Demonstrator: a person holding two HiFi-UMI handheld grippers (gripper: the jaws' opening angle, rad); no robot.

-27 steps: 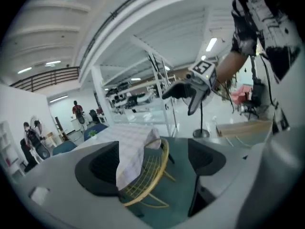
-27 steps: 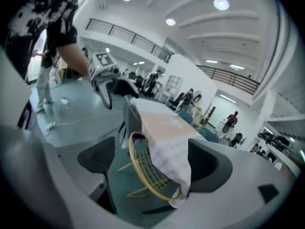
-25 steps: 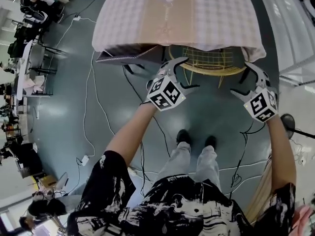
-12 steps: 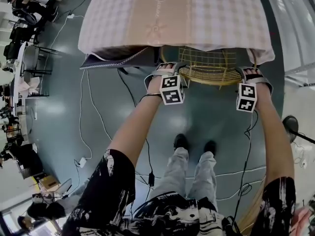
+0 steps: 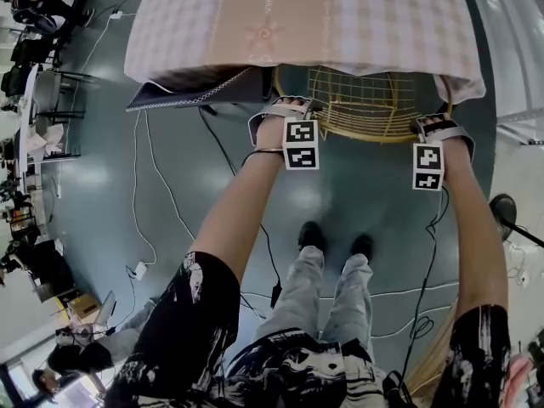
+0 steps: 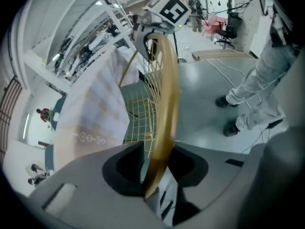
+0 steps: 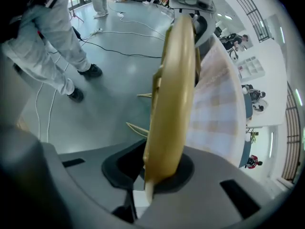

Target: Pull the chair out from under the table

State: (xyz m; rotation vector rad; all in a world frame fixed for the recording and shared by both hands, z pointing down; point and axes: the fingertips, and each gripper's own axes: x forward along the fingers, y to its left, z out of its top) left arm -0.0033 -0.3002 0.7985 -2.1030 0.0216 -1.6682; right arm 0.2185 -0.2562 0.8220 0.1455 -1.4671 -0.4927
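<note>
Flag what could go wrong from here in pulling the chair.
The left gripper and right gripper have just been closing their fingers on the thin gold rim of the chair; it could slip under a hard pull. The tablecloth overhangs the chair and may drag along. Cables lie near the person's feet: a trip hazard stepping back.

Your chair (image 5: 361, 100) is golden-yellow wire; the counter cloth (image 5: 340, 15) is pale pink check. Your left tool (image 5: 293, 109) and right tool (image 5: 440, 127) carry black-and-white square markers; the floor (image 5: 170, 185) is grey-green.
</note>
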